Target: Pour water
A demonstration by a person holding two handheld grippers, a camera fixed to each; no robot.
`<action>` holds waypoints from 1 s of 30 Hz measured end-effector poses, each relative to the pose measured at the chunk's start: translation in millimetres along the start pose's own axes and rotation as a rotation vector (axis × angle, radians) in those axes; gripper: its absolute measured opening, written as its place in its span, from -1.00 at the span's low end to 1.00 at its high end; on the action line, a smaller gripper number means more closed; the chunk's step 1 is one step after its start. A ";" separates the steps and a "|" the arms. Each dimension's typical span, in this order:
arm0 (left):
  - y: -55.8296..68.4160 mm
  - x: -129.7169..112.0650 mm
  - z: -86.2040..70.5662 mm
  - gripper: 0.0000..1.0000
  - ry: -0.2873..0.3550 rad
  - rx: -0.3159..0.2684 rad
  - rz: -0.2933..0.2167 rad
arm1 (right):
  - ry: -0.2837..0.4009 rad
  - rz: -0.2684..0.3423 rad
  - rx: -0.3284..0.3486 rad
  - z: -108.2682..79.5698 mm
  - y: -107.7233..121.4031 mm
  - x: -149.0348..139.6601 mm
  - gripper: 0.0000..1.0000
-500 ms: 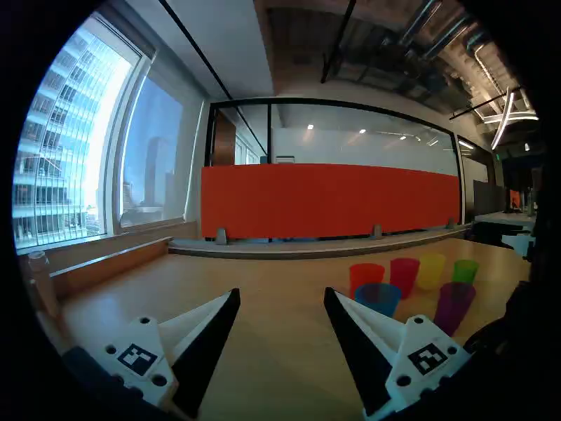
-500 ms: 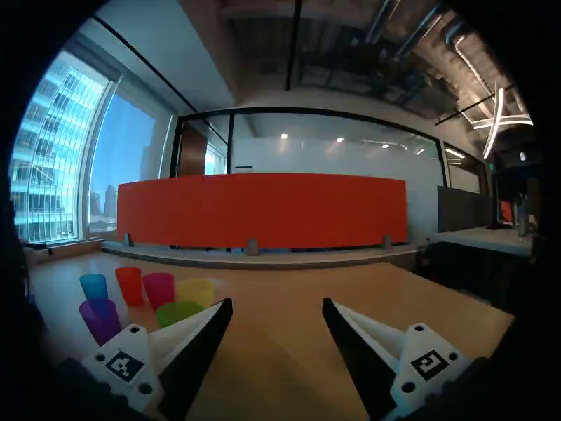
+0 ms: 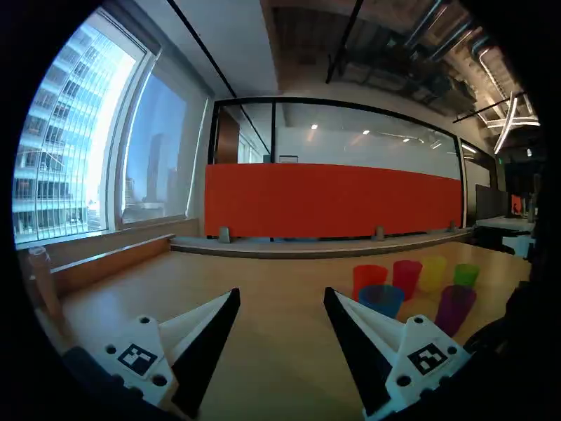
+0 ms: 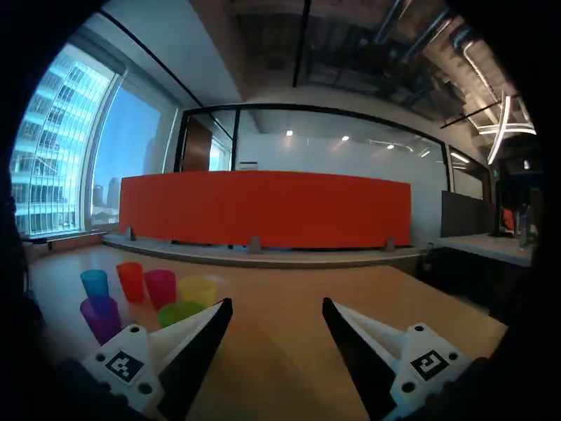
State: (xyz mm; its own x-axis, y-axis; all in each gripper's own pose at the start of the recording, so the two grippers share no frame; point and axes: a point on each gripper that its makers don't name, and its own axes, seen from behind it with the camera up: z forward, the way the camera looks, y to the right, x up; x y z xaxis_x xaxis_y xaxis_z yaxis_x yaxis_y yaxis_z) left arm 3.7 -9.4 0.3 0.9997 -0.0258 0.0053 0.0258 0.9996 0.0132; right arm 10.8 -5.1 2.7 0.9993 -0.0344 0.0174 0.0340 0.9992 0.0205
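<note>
2 white wedge-shaped fingers (image 3: 186,323) on left gripper (image 3: 280,295), black along inner faces, tapered to sharp tips. At base of each finger, a white plate with a square black-and-white marker (image 3: 137,358) and small dark screw holes around it. Same build on right gripper (image 4: 277,303).

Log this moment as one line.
left gripper: open, empty | right gripper: open, empty | cups: six, clustered on table, untouched | pour: not started

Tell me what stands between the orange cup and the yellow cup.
The pink cup stands between the orange cup and the yellow cup, in a row on the table, as the right gripper view shows.
</note>
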 end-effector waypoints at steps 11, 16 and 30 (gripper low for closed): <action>-1.9 36.6 5.5 0.77 -0.008 -0.014 -0.005 | -0.017 0.010 0.037 3.2 -5.8 31.2 0.99; 5.3 58.7 11.5 0.76 -0.007 -0.041 -0.001 | -0.040 -0.004 0.051 8.6 -6.0 47.1 0.98; 11.4 127.9 28.9 0.77 -0.013 -0.098 -0.013 | -0.067 -0.021 0.112 20.6 -15.4 109.2 0.99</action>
State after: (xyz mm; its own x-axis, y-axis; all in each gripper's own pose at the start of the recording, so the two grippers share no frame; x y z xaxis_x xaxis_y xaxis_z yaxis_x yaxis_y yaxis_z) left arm 131.6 -1.7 30.0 0.9991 -0.0387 0.0186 0.0402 0.9956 -0.0849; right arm 119.0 -24.7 24.8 0.9947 -0.0603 0.0830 0.0489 0.9900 0.1325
